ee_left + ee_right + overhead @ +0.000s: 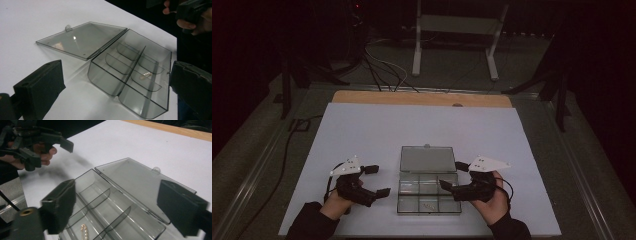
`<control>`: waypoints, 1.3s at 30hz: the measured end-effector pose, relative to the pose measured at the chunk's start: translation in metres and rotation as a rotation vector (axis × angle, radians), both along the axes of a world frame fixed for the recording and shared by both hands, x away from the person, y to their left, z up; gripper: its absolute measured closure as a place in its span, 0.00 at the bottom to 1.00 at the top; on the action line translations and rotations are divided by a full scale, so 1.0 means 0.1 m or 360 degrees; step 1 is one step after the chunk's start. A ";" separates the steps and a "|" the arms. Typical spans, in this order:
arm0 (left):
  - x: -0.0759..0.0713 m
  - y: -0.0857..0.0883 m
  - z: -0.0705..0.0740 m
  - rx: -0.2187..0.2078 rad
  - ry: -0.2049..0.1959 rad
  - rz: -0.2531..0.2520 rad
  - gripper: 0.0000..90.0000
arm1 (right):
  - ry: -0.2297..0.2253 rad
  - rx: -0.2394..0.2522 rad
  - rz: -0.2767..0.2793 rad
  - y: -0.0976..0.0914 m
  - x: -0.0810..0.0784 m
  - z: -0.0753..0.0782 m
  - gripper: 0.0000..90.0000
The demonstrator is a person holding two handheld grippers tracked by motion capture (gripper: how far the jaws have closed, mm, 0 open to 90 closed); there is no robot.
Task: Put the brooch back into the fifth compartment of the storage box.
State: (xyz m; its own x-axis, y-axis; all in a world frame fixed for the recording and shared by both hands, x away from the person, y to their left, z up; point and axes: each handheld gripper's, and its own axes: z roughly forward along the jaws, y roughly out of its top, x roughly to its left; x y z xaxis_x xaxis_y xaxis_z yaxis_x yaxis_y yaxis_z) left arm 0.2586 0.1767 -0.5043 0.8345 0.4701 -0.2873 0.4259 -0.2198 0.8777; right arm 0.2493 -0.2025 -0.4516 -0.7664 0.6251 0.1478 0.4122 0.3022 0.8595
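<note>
The right tool (451, 176) is standing wide and empty over the open compartment box (429, 196), where a beaded pin (84, 231) is lying; a careless swing risks knocking the box askew on the bench (362, 130).

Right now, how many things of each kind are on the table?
Clear box with its lid open: 1
Small gold pin inside the box: 1
Tongs, left and right, both held open: 2
Total: 4
</note>
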 end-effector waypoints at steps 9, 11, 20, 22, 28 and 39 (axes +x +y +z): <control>0.02 -0.11 0.09 -0.0029 -0.0019 -0.0016 0.01 | 0.0007 0.0029 -0.0087 -0.14 0.07 -0.05 0.12; 0.03 -0.15 0.10 -0.0027 -0.0019 -0.0021 0.01 | -0.0006 0.0049 -0.0109 -0.17 0.07 -0.06 0.06; 0.12 -0.24 0.20 -0.0026 -0.0034 -0.0006 0.01 | -0.0015 0.0066 -0.0168 -0.29 0.09 -0.08 0.03; 0.14 -0.26 0.23 -0.0035 -0.0028 0.0020 0.01 | -0.0032 0.0058 -0.0182 -0.30 0.09 -0.09 0.03; 0.25 -0.30 0.31 -0.0067 -0.0001 0.0034 0.01 | -0.0045 0.0042 -0.0188 -0.32 0.09 -0.12 0.03; 0.47 -0.31 0.33 -0.0069 0.0014 0.0107 0.01 | -0.0063 0.0033 -0.0182 -0.33 0.09 -0.15 0.03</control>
